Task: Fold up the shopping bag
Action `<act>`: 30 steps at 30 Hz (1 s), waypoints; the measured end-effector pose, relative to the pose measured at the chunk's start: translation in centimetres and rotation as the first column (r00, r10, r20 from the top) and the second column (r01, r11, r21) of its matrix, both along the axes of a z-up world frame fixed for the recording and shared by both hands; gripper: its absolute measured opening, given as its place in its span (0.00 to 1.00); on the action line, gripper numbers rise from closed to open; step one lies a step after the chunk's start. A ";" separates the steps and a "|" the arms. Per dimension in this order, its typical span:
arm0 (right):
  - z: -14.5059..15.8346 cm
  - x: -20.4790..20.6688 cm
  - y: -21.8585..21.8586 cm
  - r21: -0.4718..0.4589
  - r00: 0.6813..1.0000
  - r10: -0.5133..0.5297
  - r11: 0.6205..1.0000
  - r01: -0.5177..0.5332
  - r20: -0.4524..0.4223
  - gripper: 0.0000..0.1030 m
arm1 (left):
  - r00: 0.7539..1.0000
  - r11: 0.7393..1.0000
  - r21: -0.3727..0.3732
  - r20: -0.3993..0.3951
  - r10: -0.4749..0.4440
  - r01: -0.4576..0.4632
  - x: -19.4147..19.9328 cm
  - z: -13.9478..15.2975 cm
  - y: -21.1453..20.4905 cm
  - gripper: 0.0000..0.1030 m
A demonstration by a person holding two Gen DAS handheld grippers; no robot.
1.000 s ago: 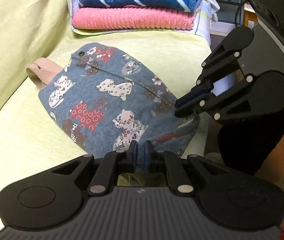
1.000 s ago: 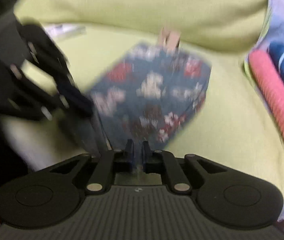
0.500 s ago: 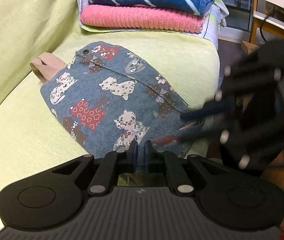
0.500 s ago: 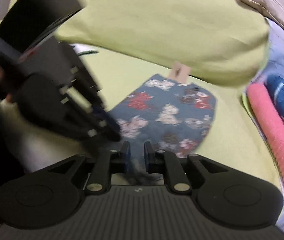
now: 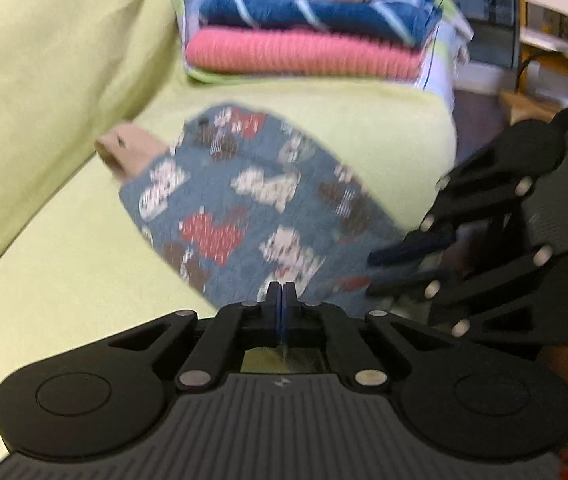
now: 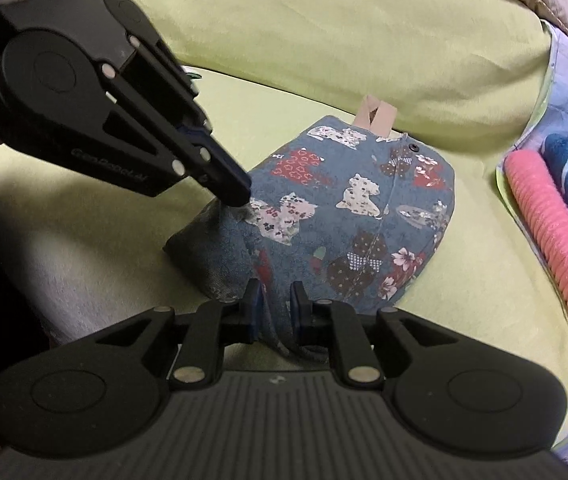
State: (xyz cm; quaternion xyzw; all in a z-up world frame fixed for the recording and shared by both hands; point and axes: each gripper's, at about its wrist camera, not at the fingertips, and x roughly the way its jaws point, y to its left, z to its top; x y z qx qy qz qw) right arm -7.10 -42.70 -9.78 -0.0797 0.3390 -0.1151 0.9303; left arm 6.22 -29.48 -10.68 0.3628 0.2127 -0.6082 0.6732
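Lying on the green sofa seat, near its front edge: the shopping bag, blue cloth with cats and hearts. Poking out from the bag's far side toward the back of the seat, a tan handle, partly tucked under and hard to see whole.

Pinching the bag's near corner with the left gripper, fingers pressed tight together on the cloth, pulling it up a little off the seat. Seen from its own camera as shut too, but with the pinched bit hidden behind the black body.

Holding the right gripper at the seat's front edge, fingers apart, with a bunched fold of the bag between them. Cannot tell if they touch the cloth.

Stacked at the far end of the seat, a pink towel under a blue one, all smeared and blurry in the left view, cut off at the edge in the right view.
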 end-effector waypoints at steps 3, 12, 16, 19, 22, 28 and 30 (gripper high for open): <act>0.0 0.2 0.0 0.012 1.000 -0.001 1.000 0.001 -0.003 0.12 | 1.000 1.000 -0.001 -0.010 0.005 -0.005 0.2 -0.4 -0.3 0.00; 0.3 0.4 -1.3 0.101 1.000 -0.015 0.995 0.015 0.003 0.12 | 0.999 0.998 -0.039 -0.017 0.039 -0.040 -0.7 0.4 0.0 0.00; 0.5 0.3 -1.9 0.141 1.000 -0.021 0.990 0.020 0.008 0.12 | 0.995 0.995 -0.033 -0.051 0.091 -0.092 -1.5 1.5 1.0 0.03; 0.5 0.3 -2.4 0.174 1.000 -0.026 0.985 0.024 0.012 0.12 | 0.985 0.989 -0.006 -0.093 0.145 -0.147 -1.9 2.1 1.5 0.03; 0.6 0.4 -2.7 0.196 0.999 -0.031 0.980 0.027 0.013 0.12 | 0.974 0.980 0.017 -0.107 0.199 -0.198 -1.9 2.5 1.9 0.03; 0.6 0.3 -2.7 0.203 0.999 -0.034 0.979 0.030 0.017 0.12 | 0.964 0.969 0.047 -0.097 0.247 -0.244 -2.0 2.4 2.0 0.03; 0.6 0.2 -2.8 0.211 0.999 -0.035 0.977 0.030 0.020 0.12 | 0.962 0.966 0.055 -0.094 0.256 -0.252 -2.1 2.4 2.1 0.03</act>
